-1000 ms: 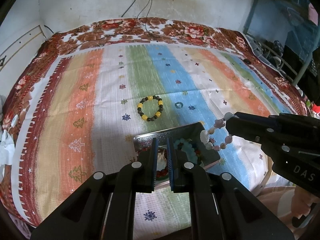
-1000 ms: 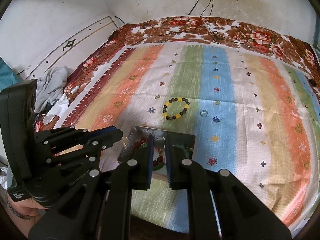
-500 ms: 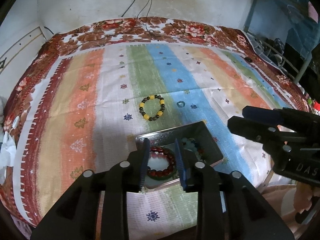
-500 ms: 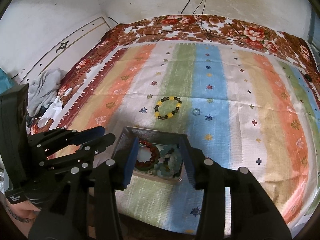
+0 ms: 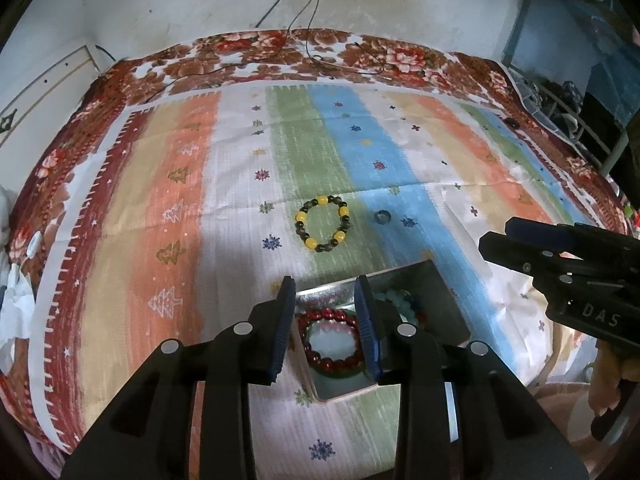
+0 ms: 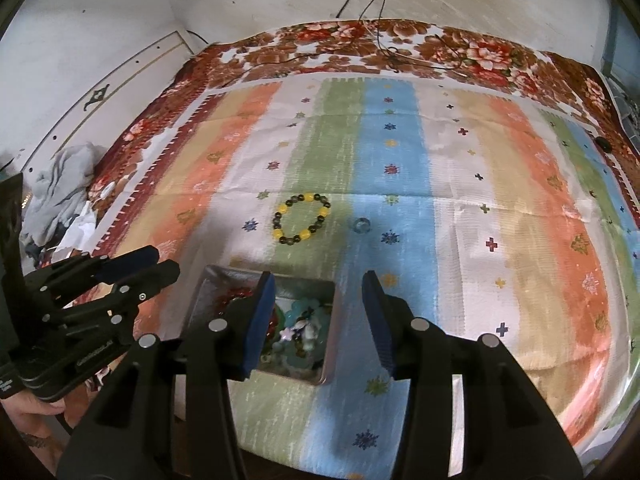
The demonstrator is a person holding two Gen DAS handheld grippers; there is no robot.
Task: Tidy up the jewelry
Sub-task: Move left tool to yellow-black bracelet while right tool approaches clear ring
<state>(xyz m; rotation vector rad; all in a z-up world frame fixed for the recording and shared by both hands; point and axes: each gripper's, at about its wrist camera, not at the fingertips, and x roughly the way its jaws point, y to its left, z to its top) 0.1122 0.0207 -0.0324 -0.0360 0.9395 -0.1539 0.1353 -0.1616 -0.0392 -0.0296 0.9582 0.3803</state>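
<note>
Your tin (image 5: 448, 312) already holds several bracelets, both claws (image 5: 325, 330) (image 6: 318, 320) gape empty, and the yellow-and-dark bracelet (image 5: 322, 223) and ring (image 5: 381, 216) mid-bed remain.

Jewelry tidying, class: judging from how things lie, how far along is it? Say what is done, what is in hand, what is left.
Done: the red bracelet and a pile of pale beads lie in the tin. In hand: nothing; the left gripper and right gripper are both open and empty. Left: the yellow bracelet and the ring lie on the cloth.
</note>
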